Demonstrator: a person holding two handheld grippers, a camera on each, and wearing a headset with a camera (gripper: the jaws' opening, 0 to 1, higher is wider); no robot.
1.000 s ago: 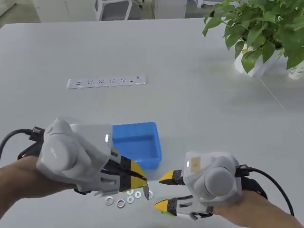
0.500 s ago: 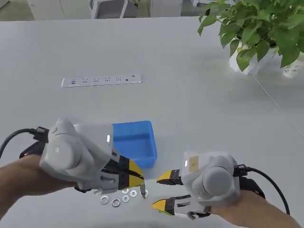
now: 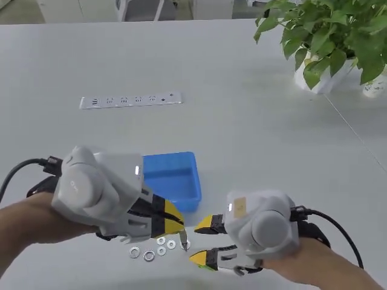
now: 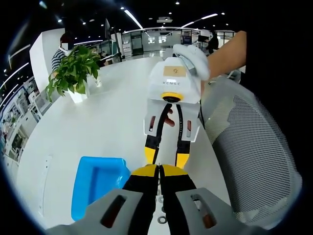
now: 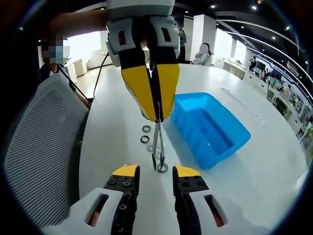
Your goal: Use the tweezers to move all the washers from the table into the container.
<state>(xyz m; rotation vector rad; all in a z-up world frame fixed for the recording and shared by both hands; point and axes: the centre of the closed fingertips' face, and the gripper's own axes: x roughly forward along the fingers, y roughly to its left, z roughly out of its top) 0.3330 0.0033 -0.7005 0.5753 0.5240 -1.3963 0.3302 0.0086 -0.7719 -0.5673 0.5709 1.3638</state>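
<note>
Head view has our left hand (image 3: 30, 223) at 8 o'clock, wrapped round the left tool (image 3: 176, 222), whose yellow jaws are pressed together on the tweezers (image 3: 183, 239). The tweezers slant down to the surface (image 3: 254, 121). The washers (image 3: 152, 250) lie in a loose cluster at 6 o'clock, just below those jaws. The blue container (image 3: 181, 202) sits at 12 o'clock of the cluster. At 4 o'clock our right hand (image 3: 314, 266) holds the right tool (image 3: 202, 243), jaws apart and gripping nothing, pointing toward 9 o'clock. Right gripper view shows the tweezer tips touching one washer (image 5: 162, 168) ahead of its spread jaws.
</note>
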